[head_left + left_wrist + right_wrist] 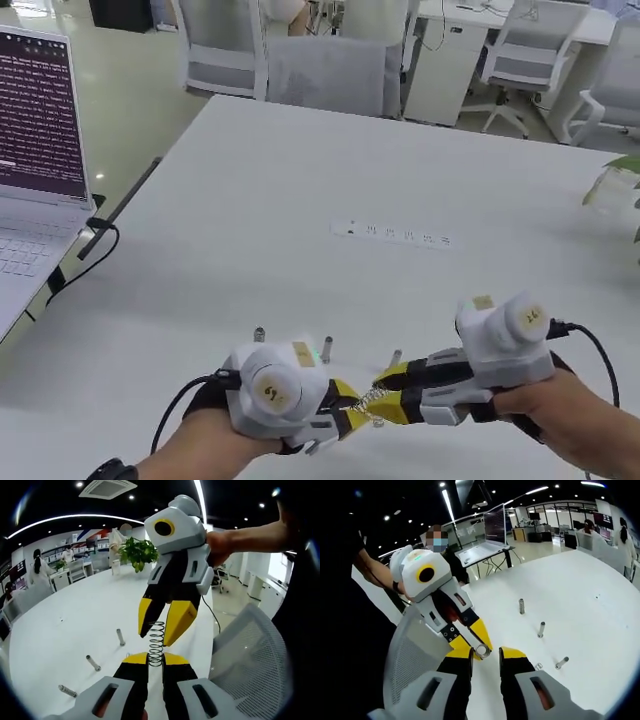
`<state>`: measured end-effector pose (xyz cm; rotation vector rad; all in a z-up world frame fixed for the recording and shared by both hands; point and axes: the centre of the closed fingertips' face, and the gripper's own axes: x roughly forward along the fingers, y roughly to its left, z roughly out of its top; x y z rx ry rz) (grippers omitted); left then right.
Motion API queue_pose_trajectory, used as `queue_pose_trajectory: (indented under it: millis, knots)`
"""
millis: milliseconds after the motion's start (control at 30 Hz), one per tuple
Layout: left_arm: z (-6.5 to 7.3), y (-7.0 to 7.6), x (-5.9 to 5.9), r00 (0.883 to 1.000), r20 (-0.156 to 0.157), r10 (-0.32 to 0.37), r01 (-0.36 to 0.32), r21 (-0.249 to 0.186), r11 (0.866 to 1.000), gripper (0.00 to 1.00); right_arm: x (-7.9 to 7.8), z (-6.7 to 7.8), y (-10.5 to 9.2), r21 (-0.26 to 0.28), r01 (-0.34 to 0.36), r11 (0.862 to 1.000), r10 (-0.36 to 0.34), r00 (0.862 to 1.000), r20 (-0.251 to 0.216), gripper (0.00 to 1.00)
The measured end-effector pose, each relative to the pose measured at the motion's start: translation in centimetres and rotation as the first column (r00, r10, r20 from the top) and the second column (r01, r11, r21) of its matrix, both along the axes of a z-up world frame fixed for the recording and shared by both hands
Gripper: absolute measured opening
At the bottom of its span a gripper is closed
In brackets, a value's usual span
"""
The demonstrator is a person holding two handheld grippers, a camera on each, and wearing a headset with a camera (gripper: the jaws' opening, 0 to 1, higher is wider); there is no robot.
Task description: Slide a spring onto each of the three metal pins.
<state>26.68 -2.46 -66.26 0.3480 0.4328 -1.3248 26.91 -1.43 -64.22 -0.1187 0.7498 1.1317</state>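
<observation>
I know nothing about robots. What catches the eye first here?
Two hand-held grippers meet tip to tip near the front edge of the white table: the left gripper pinches one end of a small spring, and the right gripper has its yellow jaws open around the other end. Just beyond them three metal pins stand in a row, all bare.

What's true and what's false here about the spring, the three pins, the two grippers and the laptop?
1. The left gripper is shut on the spring. True.
2. The right gripper has its fingers shut. False: they stand apart.
3. All three pins are bare. True.
4. The laptop is closed. False: it stands open with its screen lit.
</observation>
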Motion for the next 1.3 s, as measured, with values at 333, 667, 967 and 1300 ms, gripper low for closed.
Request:
queue_pose_trajectory:
  millis: [333, 667, 967, 1300]
  knots:
    - [0.5, -0.2, -0.1, 1.0, 0.003, -0.005, 0.005, -0.012, 1.0, 0.02, -0.2, 0.0, 0.3, -0.066, -0.107, 0.992, 0.108, 0.994, 0.009, 0.18]
    - [1.0, -0.6, -0.5, 0.999, 0.02, -0.033, 0.033, -0.015, 0.999, 0.02, -0.9, 0.1, 0.4, -0.149, -0.248, 0.957, 0.253, 0.967, 0.021, 0.15]
    - [1.3, -0.9, -0.4, 0.999, 0.015, -0.034, 0.034, -0.024, 0.999, 0.02, -0.9, 0.0, 0.1, -0.199, -0.302, 0.932, 0.314, 0.949, 0.032, 0.14]
    - [1.5, -1.0, -0.2, 0.999, 0.018, -0.04, 0.04, -0.026, 0.999, 0.02, -1.1, 0.3, 0.2, -0.226, -0.351, 0.909, 0.371, 0.927, 0.053, 0.09]
